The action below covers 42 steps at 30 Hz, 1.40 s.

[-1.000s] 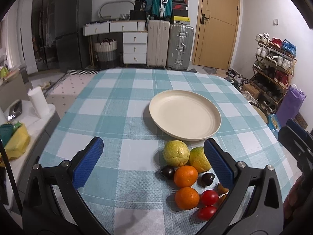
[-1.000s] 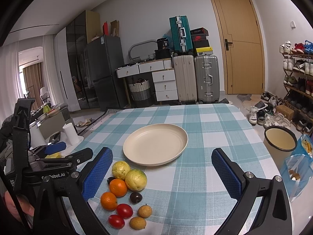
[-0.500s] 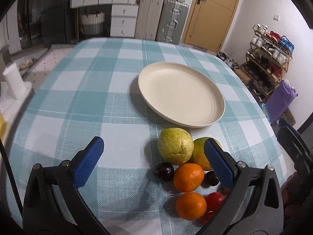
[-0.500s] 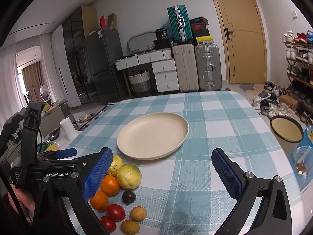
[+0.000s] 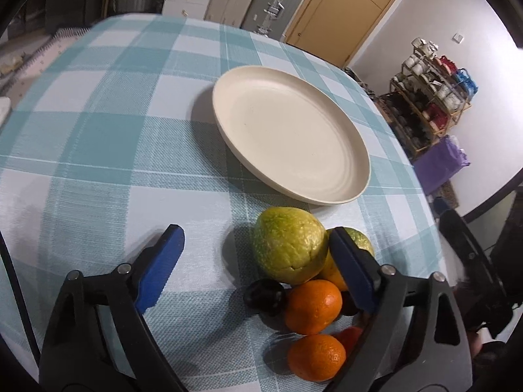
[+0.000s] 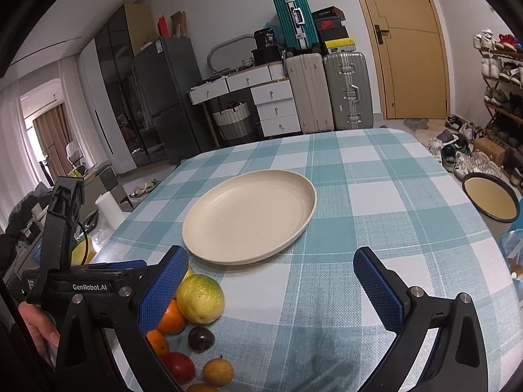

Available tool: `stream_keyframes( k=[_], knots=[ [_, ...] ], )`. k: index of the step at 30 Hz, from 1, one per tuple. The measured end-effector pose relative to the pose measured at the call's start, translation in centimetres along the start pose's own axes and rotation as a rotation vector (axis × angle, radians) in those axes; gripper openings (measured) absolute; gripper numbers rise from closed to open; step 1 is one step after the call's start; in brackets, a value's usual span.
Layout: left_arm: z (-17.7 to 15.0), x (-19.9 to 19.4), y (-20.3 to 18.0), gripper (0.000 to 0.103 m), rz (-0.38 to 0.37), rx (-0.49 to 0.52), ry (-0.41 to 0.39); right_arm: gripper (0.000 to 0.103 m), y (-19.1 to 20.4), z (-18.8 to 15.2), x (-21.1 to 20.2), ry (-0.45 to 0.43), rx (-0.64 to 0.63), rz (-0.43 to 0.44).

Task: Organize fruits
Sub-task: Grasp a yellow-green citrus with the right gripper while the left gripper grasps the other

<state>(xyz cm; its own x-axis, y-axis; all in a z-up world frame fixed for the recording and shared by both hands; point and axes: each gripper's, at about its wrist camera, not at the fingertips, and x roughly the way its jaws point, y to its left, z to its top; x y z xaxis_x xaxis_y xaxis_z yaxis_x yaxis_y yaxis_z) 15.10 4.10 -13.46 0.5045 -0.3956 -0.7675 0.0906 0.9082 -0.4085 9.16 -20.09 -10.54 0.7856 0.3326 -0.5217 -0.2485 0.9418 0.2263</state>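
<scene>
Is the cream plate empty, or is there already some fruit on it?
Empty. The cream plate shows only its bare surface in both views; all the fruit lies on the tablecloth beside it.

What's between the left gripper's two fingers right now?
In the left wrist view, the left gripper is closing around the big yellow-green fruit, which sits toward its right finger, with bare tablecloth beside the other. Neither finger touches it yet.
</scene>
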Motion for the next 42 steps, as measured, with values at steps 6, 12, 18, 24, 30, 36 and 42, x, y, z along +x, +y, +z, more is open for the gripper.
stream_keyframes(
  k=[6, 12, 18, 24, 30, 36, 42],
  knots=[
    [1.0, 1.3, 0.6, 0.073, -0.085, -0.01, 0.022, 0.103, -0.2, 0.0, 1.0, 0.022, 0.005, 0.004],
    [1.5, 1.9, 0.1, 0.047, -0.161, 0.006, 0.049, 0.103, -0.3, 0.0, 1.4, 0.03, 0.01, 0.006],
    [1.3, 1.1, 0.0, 0.046, -0.185, -0.002, 0.025, 0.103, 0.0, -0.3, 1.5, 0.044, 0.005, 0.014],
    [2.0, -0.2, 0.3, 0.046, -0.183, -0.005, -0.015, 0.103, 0.6, -0.3, 1.4, 0.058, 0.002, 0.062],
    [1.1, -2.5, 1.7, 0.046, -0.18, -0.016, -0.055, 0.103, 1.8, -0.4, 2.0, 0.108, 0.004, 0.139],
    [0.2, -4.6, 3.5, 0.046, -0.167, -0.013, -0.086, 0.103, 3.2, -0.7, 3.0, 0.156, 0.003, 0.188],
    [-0.4, -5.9, 4.2, 0.046, -0.149, -0.007, -0.111, 0.103, 3.6, -1.1, 4.9, 0.234, 0.039, 0.202]
  ],
)
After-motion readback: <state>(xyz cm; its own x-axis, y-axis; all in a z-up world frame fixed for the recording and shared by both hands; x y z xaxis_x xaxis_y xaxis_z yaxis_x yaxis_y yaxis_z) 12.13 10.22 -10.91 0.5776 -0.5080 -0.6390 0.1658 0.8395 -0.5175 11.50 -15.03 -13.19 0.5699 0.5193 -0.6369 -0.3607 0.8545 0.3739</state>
